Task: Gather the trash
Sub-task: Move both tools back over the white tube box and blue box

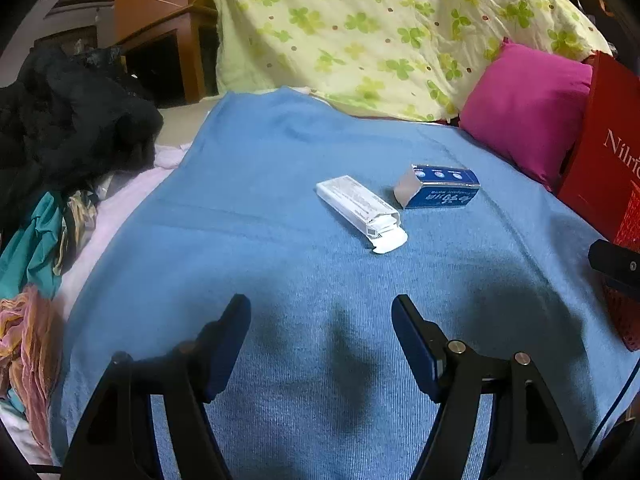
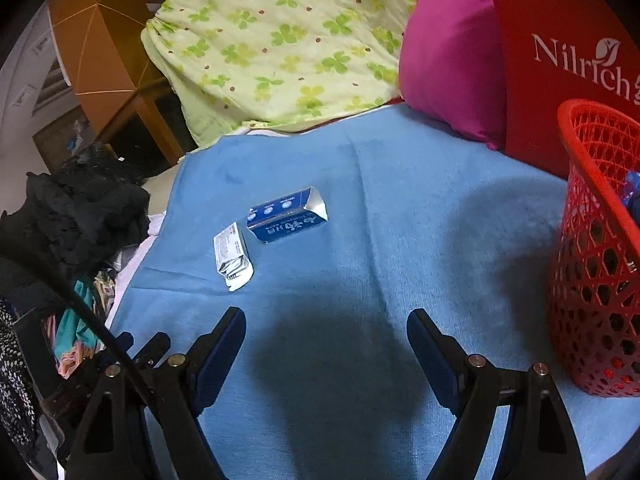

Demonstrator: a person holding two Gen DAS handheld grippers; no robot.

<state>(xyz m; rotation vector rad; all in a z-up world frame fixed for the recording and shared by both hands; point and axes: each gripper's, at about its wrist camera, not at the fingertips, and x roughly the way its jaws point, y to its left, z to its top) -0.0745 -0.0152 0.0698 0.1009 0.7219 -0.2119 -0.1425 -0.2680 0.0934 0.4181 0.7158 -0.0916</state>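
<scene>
A white carton [image 1: 360, 208] with an open end flap lies on the blue blanket [image 1: 280, 264]. A blue carton [image 1: 438, 187] with an open silver end lies just right of it. Both show in the right wrist view, the white carton [image 2: 233, 256] left of the blue carton [image 2: 286, 221]. A red mesh basket [image 2: 596, 256] stands at the right with some blue items inside. My left gripper [image 1: 320, 312] is open and empty, short of the cartons. My right gripper [image 2: 325, 324] is open and empty, left of the basket.
A magenta pillow [image 1: 524, 112] and a red Nilrich bag [image 1: 604, 160] stand at the right. A floral quilt [image 1: 380, 28] lies behind the blanket. A pile of dark and coloured clothes [image 1: 60, 144] borders the left. The left gripper's fingers [image 2: 140, 350] show at lower left in the right wrist view.
</scene>
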